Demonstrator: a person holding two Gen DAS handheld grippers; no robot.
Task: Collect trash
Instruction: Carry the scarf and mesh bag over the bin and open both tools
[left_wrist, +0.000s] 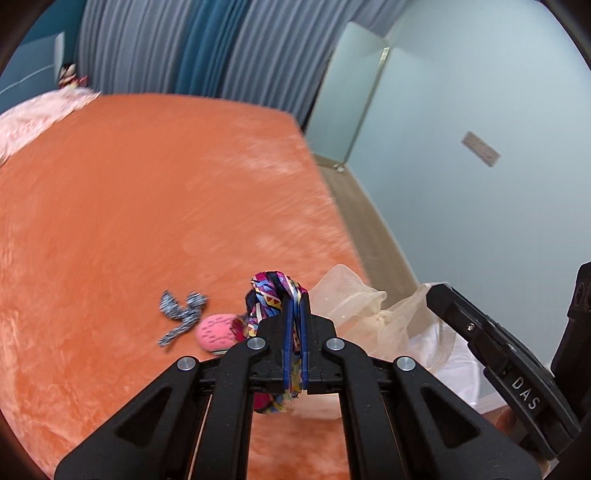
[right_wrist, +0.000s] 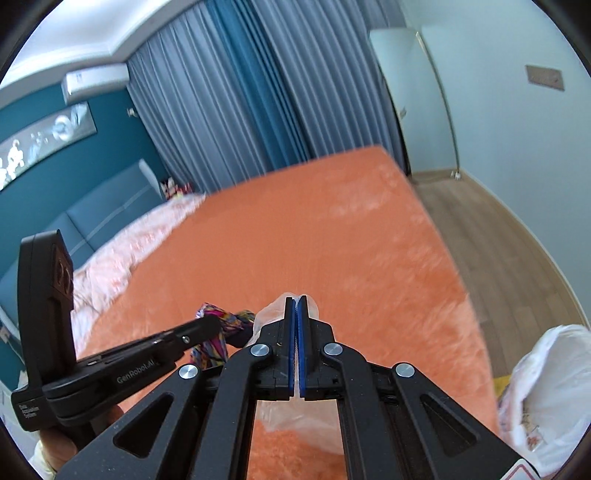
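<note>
In the left wrist view my left gripper (left_wrist: 295, 301) is shut on a crumpled multicoloured wrapper (left_wrist: 271, 291), held above the orange bed cover (left_wrist: 147, 203). A black-and-white patterned scrap (left_wrist: 181, 314) and a pink lump (left_wrist: 216, 330) lie on the cover just left of it. In the right wrist view my right gripper (right_wrist: 297, 301) is shut on a thin translucent plastic bag (right_wrist: 271, 312), which hangs below the fingers. The left gripper (right_wrist: 216, 324) with the wrapper (right_wrist: 221, 334) shows close on its left. The right gripper (left_wrist: 437, 293) and the bag (left_wrist: 351, 299) also appear at the right of the left wrist view.
A white plastic bag (right_wrist: 546, 387) stands open off the bed's right edge, over the wooden floor (right_wrist: 498, 240). A pink quilt (right_wrist: 122, 254) lies at the bed's far left. Grey-blue curtains (right_wrist: 240, 110) hang behind the bed, by a pale wall (left_wrist: 480, 147).
</note>
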